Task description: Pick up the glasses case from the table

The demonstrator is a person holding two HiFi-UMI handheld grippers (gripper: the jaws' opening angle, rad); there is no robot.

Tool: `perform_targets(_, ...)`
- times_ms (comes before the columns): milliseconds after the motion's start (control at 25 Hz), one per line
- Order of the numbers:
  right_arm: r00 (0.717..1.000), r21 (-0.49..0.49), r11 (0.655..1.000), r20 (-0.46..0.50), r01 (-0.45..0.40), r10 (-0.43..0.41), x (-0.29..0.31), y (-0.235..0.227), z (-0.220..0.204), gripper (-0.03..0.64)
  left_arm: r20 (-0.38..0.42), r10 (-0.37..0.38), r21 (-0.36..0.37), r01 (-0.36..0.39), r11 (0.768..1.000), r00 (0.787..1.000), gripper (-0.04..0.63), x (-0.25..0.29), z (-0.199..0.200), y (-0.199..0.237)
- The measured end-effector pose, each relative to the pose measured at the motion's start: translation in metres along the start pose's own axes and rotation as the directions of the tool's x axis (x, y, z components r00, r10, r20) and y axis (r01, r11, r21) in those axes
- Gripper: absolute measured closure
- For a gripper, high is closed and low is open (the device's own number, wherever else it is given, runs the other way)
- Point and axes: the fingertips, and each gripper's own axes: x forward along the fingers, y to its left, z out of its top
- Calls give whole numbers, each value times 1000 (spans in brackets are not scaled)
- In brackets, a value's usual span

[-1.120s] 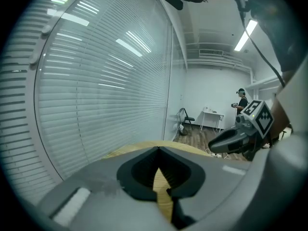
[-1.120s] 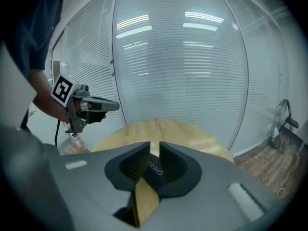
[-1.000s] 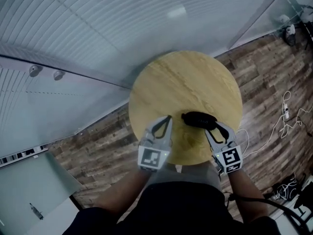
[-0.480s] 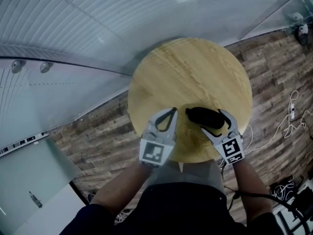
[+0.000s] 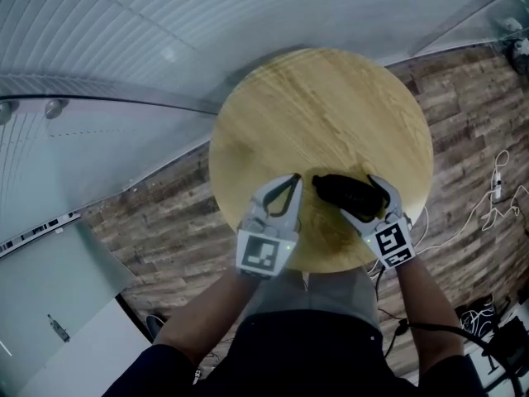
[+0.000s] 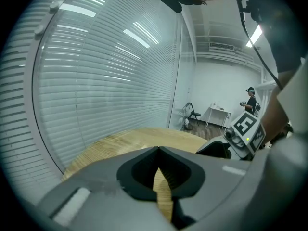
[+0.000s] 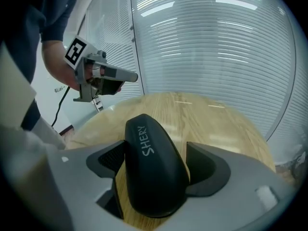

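Black glasses case (image 5: pixel 345 190) flat on the near part of the round wooden table (image 5: pixel 331 98), white lettering on its lid. Right gripper (image 5: pixel 358 197) set around it, jaws just opened to full spread with the case between them: one pad at or right against one long side, a clear gap at the other, no squeeze. Left gripper (image 5: pixel 293 180) just beside the case's end, apart from it, above the table near its front edge, jaws closed tip to tip on nothing, only wood grain showing through the hollow behind the tips. Brown plank floor (image 5: pixel 463 122) below, slatted blinds (image 5: pixel 124 40) beyond the table.
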Motion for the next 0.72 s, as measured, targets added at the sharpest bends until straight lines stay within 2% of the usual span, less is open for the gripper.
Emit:
perform_targets(280, 996, -58, 996, -61, -63, 60, 14, 6, -8, 209, -11, 1, 6, -1, 1000, 1000, 592, 1, -6, 0)
perform_targets(400, 993, -38, 995, -86, -87, 84, 18, 6, -13, 208, -12, 11, 0, -11, 1000, 1000, 592, 2, -7, 1)
perform_targets(560, 990, -30, 997, -120, -77, 73, 23, 7, -16, 204, -13, 31, -16, -31, 999, 999, 592, -2, -7, 10)
perform_targets(640, 992, 6, 998, -107, -68, 68, 21, 7, -12, 225, -8, 39, -22, -39, 999, 999, 592, -5, -3, 13)
perform_targets(680, 995, 48, 997, -80, -61, 64, 19, 7, -8, 260, -4, 43, -22, -43, 999, 999, 592, -6, 0, 14)
perform_targets(720, 997, 100, 994, -45, -53, 57, 16, 5, -3, 261, 1, 49, -21, -49, 999, 999, 592, -7, 4, 17)
